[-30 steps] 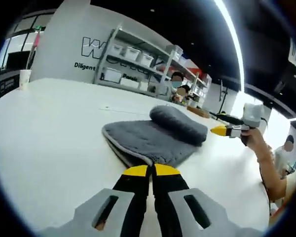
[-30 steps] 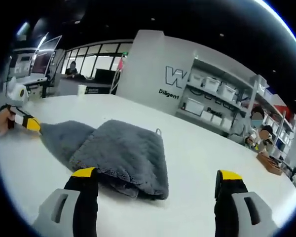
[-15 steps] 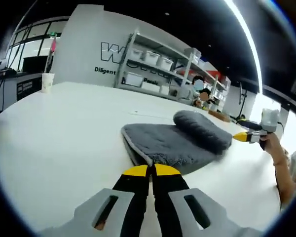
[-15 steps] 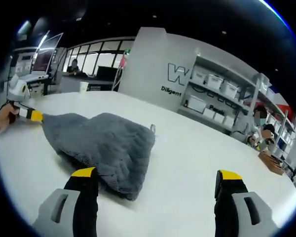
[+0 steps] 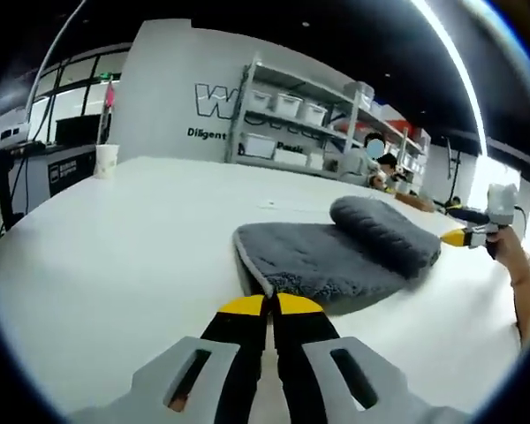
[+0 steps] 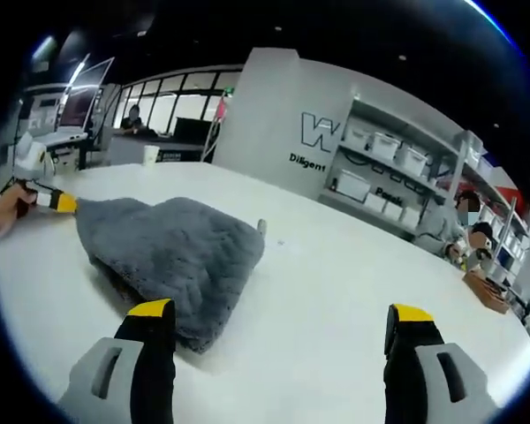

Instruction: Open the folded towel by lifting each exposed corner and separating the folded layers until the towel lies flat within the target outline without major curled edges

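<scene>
On the white tabletop (image 5: 115,256) we see the grey towel (image 5: 327,256), plush, partly folded, far layer bunched, left claw (image 5: 271,306) clamped on its near corner, right claw (image 6: 283,318) apart beside it.

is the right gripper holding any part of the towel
No, in the right gripper view the right gripper stands wide open over the bare white table, its jaws apart with the grey towel off to one side.
</scene>
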Available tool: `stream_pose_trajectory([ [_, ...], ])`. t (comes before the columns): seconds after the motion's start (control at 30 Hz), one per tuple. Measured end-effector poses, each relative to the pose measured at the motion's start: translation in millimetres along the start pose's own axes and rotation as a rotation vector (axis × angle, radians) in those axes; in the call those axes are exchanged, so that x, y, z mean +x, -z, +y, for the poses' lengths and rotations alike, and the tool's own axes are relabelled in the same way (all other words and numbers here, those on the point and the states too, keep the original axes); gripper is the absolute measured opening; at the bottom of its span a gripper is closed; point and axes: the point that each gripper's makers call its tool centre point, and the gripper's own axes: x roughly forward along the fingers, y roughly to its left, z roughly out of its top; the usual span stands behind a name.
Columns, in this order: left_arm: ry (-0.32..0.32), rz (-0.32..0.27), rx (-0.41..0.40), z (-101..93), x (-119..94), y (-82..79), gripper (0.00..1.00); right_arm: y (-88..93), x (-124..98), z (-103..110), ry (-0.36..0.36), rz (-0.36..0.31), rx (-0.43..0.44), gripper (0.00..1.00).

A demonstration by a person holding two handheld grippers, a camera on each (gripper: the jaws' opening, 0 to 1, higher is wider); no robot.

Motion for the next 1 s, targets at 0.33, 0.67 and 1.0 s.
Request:
stream_pose_trajectory([
  [0.33, -0.005, -0.172, 0.102, 2.7, -17.0, -39.3, 0.18, -2.9, -1.7, -1.0, -0.001, -0.008, 0.002, 0.99],
  [0.67, 0.088, -0.306, 0.038, -8.2, -22.6, -65.7, 0.54, -0.9, -1.3, -0.5, 0.002, 0.0, -0.003, 0.99],
  [1.0, 0.062, -0.453, 0.291, -32.3, -34.1, -95.3, 0.94, -0.6, -0.7, 2.0, -0.004, 0.003, -0.008, 0.99],
])
